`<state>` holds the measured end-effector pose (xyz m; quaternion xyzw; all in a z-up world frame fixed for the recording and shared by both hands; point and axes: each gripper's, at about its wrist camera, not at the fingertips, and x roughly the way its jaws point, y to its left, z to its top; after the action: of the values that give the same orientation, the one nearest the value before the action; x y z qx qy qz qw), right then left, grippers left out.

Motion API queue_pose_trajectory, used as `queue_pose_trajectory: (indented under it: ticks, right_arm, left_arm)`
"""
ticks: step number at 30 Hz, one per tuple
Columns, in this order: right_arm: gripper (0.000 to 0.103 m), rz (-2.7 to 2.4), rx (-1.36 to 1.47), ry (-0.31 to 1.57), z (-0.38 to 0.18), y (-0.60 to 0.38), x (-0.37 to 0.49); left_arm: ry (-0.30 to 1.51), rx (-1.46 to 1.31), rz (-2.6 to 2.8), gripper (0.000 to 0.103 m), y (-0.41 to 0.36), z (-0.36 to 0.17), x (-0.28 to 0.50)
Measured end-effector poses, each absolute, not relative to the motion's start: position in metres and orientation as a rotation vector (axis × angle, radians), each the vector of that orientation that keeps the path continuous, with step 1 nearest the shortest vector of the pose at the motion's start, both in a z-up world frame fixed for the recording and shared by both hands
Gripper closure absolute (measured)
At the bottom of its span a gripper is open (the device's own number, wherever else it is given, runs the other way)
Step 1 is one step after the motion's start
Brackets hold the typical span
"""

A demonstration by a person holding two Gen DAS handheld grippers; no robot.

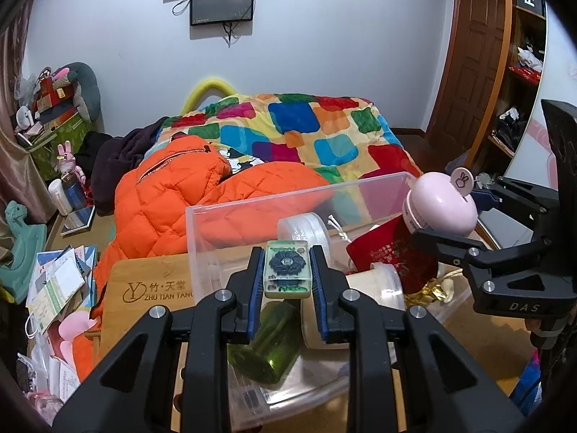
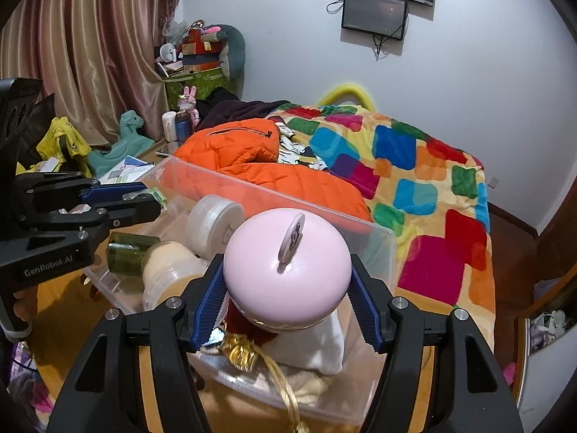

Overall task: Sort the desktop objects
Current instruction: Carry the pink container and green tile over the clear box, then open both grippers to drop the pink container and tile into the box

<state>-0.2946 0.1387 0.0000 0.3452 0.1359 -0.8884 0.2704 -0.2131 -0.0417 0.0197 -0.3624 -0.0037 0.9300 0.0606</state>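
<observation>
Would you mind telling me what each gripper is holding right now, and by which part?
The left gripper clamps a small green tile by its two long side edges. The right gripper grips a pink round-topped object across its widest sides.

Orange jacket on patchwork quilt

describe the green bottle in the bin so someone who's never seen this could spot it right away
Find the clear plastic bin on the wooden table, in front of the bed with the patchwork quilt. The green bottle lies on its side inside, next to a cream-coloured jar. It is the only see-through dark green thing among pale tubs and a red pouch.
</observation>
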Motion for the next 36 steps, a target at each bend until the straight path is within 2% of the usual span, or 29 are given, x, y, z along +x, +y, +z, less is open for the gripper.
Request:
queue_pose_trajectory:
  ticks: [18,28,36]
  right_arm:
    - [0.043,-2.315,1.032,0.384,-0.023,0.114,-0.323]
    - [0.042,-2.316,1.095,0.358,-0.031,0.115,-0.333]
    - [0.042,-2.326,1.111,0.355,-0.029,0.116,-0.332]
  left_arm:
    - [-0.011,-1.204,2.777,0.079,-0.047,-0.001,-0.235]
    - [0.075,-1.218,2.791,0.079,-0.037,-0.005,-0.239]
    - [0.106,-1.214,2.800,0.070,-0.033,-0.007,-0.238]
